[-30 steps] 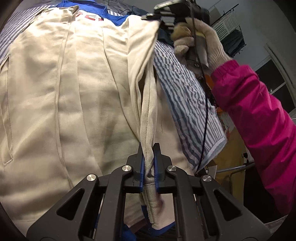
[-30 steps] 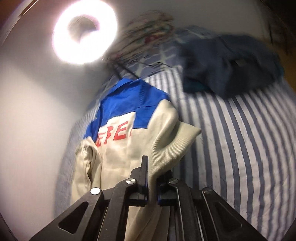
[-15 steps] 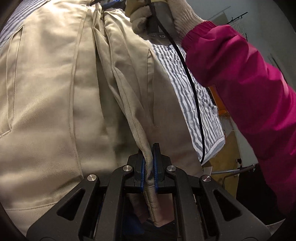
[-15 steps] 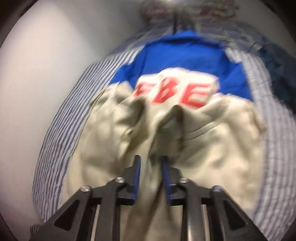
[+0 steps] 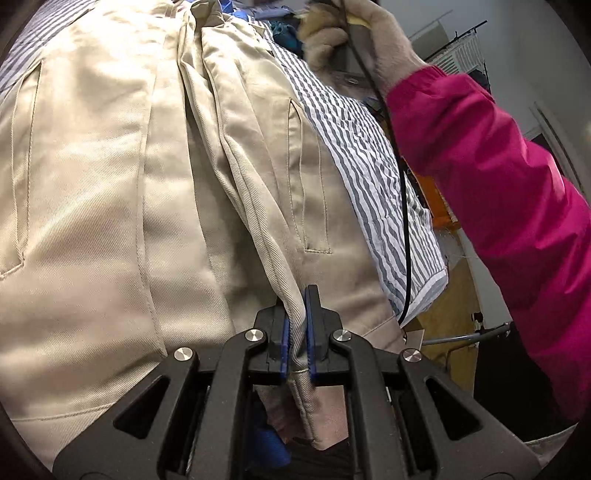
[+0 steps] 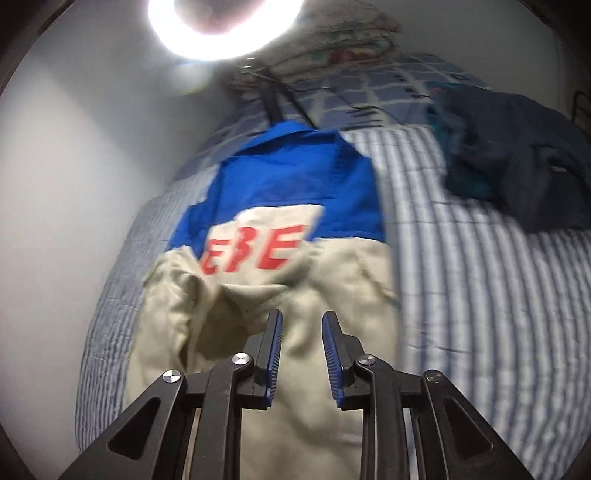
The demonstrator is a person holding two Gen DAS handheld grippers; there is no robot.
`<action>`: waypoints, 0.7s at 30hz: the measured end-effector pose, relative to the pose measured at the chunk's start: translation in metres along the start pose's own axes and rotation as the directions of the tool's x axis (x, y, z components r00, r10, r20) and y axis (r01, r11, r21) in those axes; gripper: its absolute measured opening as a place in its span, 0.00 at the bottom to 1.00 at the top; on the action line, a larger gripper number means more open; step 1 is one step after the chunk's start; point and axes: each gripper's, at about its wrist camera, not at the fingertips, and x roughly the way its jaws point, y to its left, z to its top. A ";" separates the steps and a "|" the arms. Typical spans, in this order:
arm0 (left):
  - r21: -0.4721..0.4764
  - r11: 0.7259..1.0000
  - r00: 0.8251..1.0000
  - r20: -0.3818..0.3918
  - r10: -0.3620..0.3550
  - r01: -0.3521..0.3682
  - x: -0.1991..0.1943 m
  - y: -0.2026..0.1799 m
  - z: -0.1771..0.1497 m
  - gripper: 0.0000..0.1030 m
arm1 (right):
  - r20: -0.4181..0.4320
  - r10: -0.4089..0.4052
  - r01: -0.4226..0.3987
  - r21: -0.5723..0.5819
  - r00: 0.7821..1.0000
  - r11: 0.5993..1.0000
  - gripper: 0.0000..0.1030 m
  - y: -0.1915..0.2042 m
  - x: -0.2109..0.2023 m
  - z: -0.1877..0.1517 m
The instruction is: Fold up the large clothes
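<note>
right tool (image 6: 300,354) released lengthwise jacket (image 6: 280,295), collar away.

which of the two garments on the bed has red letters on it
The beige and blue jacket, spread flat below the right gripper, carries red letters on its back. The dark blue garment lies crumpled off to the side, plain.

Ring light (image 6: 221,29), dark clothes heap (image 6: 513,155)

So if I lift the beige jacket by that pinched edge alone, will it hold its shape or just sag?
Likely sag: the jacket drapes in soft folds, with a doubled hem clamped in the left gripper. The twill weave looks grippy, so slipping seems unlikely. The right gripper is open, so the far side would probably trail on the striped bedding.
</note>
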 end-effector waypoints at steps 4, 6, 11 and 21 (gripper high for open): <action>0.005 1.000 1.000 -0.001 0.005 -0.005 0.005 -0.009 0.000 0.05 | -0.051 -0.059 0.051 -0.142 0.997 0.989 0.35 0.047 0.034 0.002; 0.010 1.000 1.000 0.000 0.008 -0.008 0.007 -0.012 -0.001 0.05 | -0.070 -0.131 0.115 -0.204 0.989 0.972 0.34 0.061 0.052 0.002; 0.009 1.000 1.000 0.002 -0.005 0.005 0.004 -0.014 -0.002 0.05 | -0.110 -0.255 0.222 -0.247 0.961 0.943 0.06 0.061 0.072 0.004; 0.011 1.000 1.000 0.006 -0.017 0.017 0.000 -0.003 -0.007 0.04 | -0.068 -0.137 0.121 -0.201 0.988 0.972 0.02 0.083 0.053 0.022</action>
